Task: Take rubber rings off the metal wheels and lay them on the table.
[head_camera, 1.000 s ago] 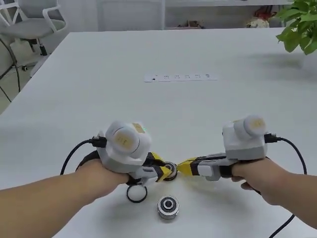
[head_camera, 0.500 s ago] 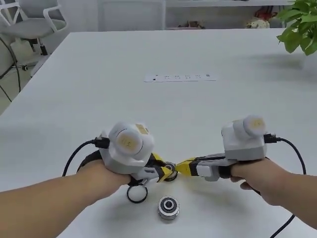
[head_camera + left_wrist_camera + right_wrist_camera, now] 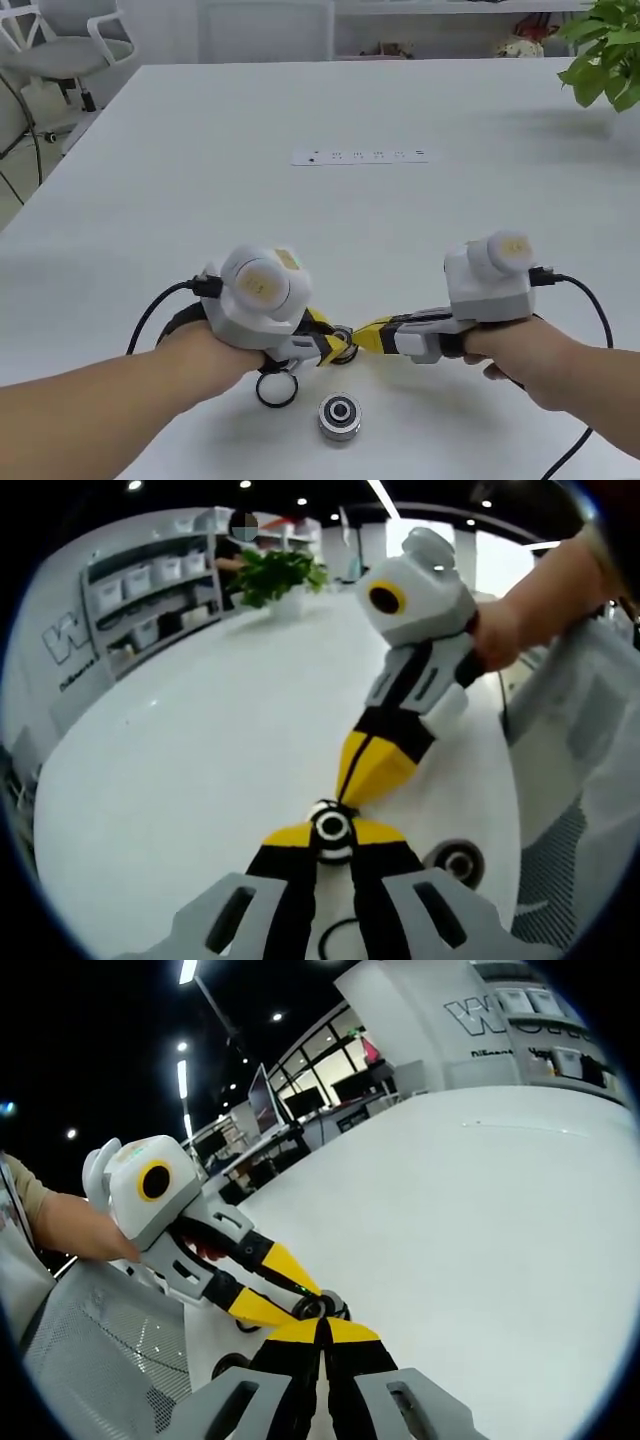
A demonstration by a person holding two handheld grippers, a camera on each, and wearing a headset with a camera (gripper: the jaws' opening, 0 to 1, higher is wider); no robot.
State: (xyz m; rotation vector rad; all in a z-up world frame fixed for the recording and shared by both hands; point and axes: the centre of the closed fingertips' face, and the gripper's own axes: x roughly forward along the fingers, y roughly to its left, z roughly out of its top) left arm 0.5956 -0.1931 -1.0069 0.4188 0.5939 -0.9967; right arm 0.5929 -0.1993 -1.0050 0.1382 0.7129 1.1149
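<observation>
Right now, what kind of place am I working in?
Probably an office or lab workroom: a big white table with a power strip, an office chair beside it, and shelves of storage bins.

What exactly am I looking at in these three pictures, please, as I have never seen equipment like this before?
There is no robot here: a person holds a hand-held claw in each hand. The wide picture comes from a camera on the person's head; the two round ones come from cameras riding on each claw. The left claw is clamped on a small metal wheel. The right claw, jaws together, has its tips against that wheel; whether it pinches the rubber I cannot tell. On the white table lie a loose black rubber ring, a second wheel and, farther off, a power strip.
</observation>
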